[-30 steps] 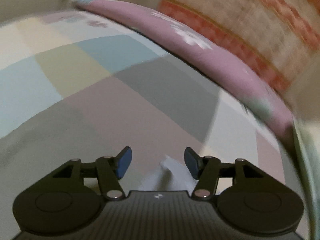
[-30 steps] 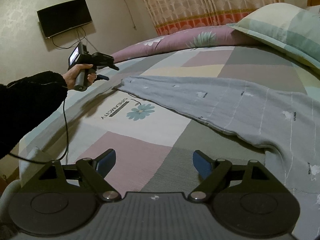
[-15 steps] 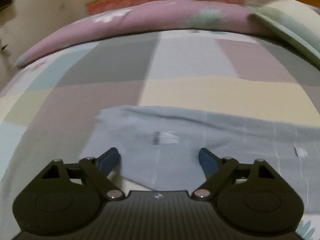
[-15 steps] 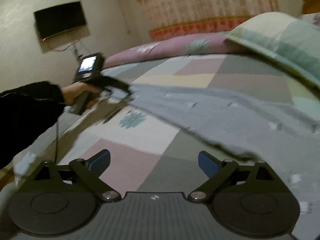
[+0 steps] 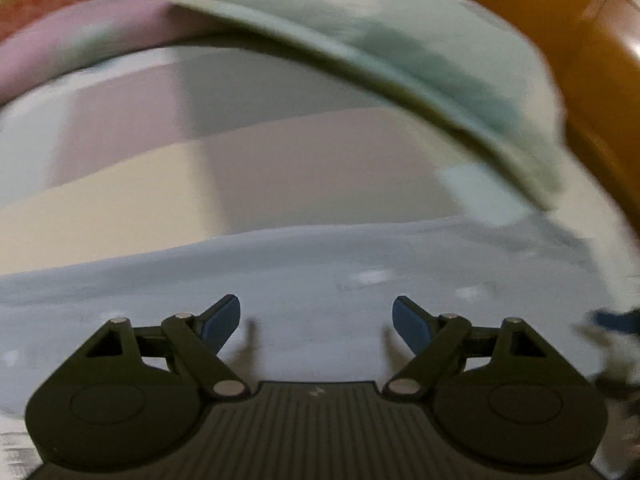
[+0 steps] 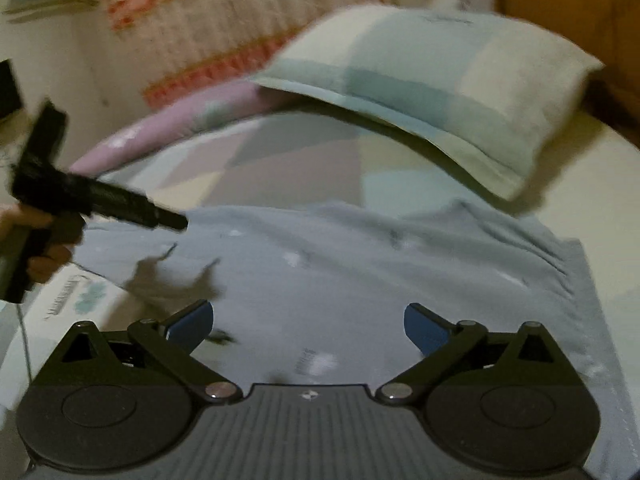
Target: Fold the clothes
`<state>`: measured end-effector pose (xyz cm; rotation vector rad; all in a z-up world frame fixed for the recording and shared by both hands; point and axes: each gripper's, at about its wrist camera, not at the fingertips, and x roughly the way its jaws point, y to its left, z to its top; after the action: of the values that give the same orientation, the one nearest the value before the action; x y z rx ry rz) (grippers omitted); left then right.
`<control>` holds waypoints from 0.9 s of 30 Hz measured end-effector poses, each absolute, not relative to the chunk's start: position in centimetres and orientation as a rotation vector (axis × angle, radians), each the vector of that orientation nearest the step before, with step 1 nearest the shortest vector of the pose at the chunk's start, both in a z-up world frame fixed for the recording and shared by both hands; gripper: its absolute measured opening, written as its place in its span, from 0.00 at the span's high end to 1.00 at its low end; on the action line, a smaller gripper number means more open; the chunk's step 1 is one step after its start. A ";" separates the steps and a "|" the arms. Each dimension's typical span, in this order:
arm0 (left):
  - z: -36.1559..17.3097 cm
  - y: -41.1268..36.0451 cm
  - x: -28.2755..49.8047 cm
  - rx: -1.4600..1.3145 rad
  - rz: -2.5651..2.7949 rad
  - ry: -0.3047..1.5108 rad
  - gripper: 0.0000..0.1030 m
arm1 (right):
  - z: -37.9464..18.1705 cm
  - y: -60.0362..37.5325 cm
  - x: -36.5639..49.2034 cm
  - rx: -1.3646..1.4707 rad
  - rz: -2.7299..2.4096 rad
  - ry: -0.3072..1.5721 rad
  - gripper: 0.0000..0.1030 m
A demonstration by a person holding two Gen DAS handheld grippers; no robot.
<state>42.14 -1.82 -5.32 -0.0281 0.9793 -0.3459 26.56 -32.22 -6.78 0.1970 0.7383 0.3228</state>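
A patchwork bed (image 6: 280, 152) fills both views, a pillow (image 6: 440, 80) at upper right. The grey garment (image 6: 360, 264) lies spread across the lower middle. Over it, the right gripper (image 6: 308, 322) and left gripper (image 5: 316, 320) are spread, empty.

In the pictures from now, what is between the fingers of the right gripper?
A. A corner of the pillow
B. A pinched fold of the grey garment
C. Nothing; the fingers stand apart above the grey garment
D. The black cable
C: in the right wrist view the right gripper has its blue-padded fingers wide apart, with only the flat grey garment seen through the gap, and the pillow lies farther away.
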 end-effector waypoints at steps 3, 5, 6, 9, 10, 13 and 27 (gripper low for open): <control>-4.5 -7.0 43.2 -0.052 -0.461 0.978 0.19 | -8.0 -33.3 27.3 0.188 0.300 0.797 0.00; -4.5 -10.6 44.0 -0.065 -0.520 0.992 0.19 | -8.8 -33.7 27.6 0.181 0.298 0.837 0.00; -4.8 -12.4 44.5 -0.071 -0.553 1.013 0.19 | -9.2 -33.8 27.8 0.184 0.309 0.848 0.00; -6.7 -16.3 47.0 -0.100 -0.605 1.101 0.19 | -9.7 -34.3 27.7 0.190 0.335 0.848 0.00; -7.3 -17.3 47.7 -0.104 -0.598 1.124 0.19 | -9.7 -34.5 27.7 0.196 0.342 0.844 0.00; -8.6 -19.5 49.1 -0.121 -0.577 1.149 0.21 | -10.0 -34.9 27.6 0.197 0.369 0.832 0.00; -4.9 -16.9 46.9 -0.009 -0.564 1.012 0.12 | -8.9 -36.3 27.4 0.267 0.348 0.743 0.00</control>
<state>46.85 -16.86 -4.95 -0.0088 1.0124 -0.5636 27.43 -36.30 -8.91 0.2675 0.7432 0.3479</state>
